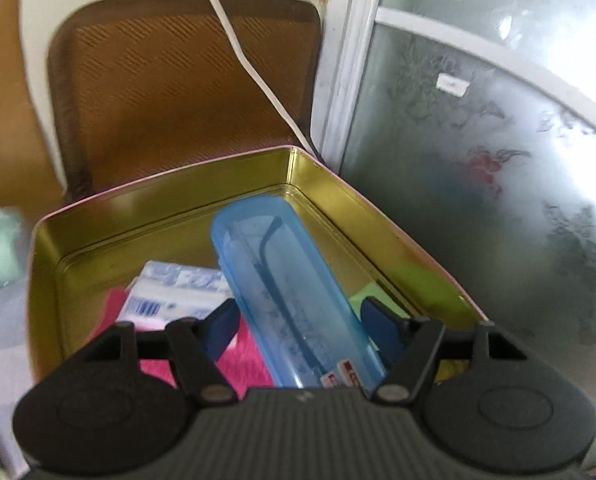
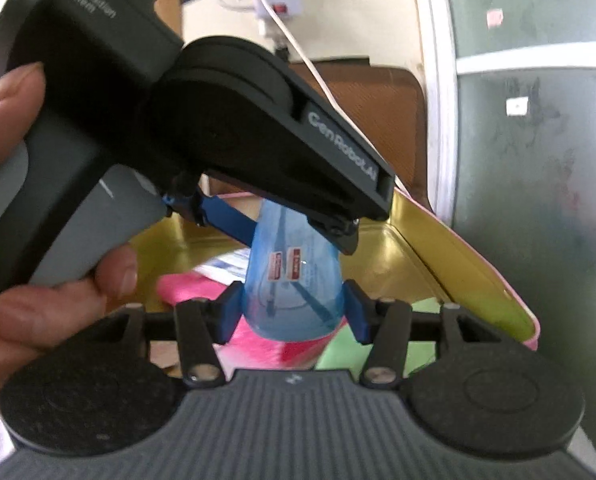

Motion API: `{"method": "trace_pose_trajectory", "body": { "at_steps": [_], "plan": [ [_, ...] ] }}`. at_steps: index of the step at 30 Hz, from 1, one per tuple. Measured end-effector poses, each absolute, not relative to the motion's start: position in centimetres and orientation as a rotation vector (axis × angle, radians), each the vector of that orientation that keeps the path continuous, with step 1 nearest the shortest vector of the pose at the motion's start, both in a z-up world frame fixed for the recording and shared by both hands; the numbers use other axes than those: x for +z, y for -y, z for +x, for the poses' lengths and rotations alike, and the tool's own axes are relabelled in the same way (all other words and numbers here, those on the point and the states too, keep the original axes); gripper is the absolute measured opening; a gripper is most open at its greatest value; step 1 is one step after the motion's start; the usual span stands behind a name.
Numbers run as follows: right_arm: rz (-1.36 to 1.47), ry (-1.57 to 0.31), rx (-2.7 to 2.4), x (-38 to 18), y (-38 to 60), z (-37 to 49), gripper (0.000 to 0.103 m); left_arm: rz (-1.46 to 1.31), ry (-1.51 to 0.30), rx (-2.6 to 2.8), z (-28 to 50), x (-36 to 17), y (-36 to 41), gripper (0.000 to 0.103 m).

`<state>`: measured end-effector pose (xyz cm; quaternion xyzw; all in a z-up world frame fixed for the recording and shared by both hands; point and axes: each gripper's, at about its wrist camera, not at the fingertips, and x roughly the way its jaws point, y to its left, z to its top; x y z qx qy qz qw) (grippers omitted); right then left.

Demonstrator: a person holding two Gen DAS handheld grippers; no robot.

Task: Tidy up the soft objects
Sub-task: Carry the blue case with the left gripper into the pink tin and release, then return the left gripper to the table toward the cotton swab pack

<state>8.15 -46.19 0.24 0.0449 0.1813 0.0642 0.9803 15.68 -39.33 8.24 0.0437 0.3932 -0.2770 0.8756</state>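
right tool (image 2: 293, 307) clamps near end of blue case (image 2: 293, 300) | left tool (image 1: 298, 322) astride same case (image 1: 289, 280), pads flanking, contact unclear | case over gold tin (image 1: 169, 200) | right view only: hand (image 2: 37, 240) | tin's pink cloth (image 1: 245, 360), packet (image 1: 169, 296) partly hidden | beyond: brown chair (image 1: 169, 80), blurred
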Motion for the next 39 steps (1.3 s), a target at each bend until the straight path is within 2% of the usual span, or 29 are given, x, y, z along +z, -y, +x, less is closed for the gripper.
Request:
{"method": "trace_pose_trajectory", "body": {
  "at_steps": [5, 14, 26, 30, 35, 39],
  "plan": [
    [0.052, -0.395, 0.072, 0.3, 46.6, 11.2, 0.062, 0.151, -0.791, -0.538, 17.8, 7.4, 41.2, 0.081],
    [0.138, -0.363, 0.109, 0.2, 46.5, 8.6, 0.061, 0.218, -0.696, -0.391, 17.6, 7.7, 39.1, 0.081],
    [0.225, -0.229, 0.153, 1.6, 42.7, 0.0, 0.061, 0.215, -0.542, -0.31, 10.2, 9.1, 27.8, 0.084],
    [0.258, -0.194, 0.187, 1.7, 40.3, -1.9, 0.061, 0.178, -0.545, -0.264, 8.1, 8.4, 23.1, 0.084],
    [0.317, -0.222, 0.294, 1.4, 36.8, -3.0, 0.06, 0.162, -0.561, -0.185, 6.4, 7.6, 17.8, 0.084],
    [0.262, -0.284, 0.375, 0.9, 33.3, -2.7, 0.059, 0.14, -0.583, -0.133, 5.3, 6.7, 13.8, 0.084]
  ]
}}
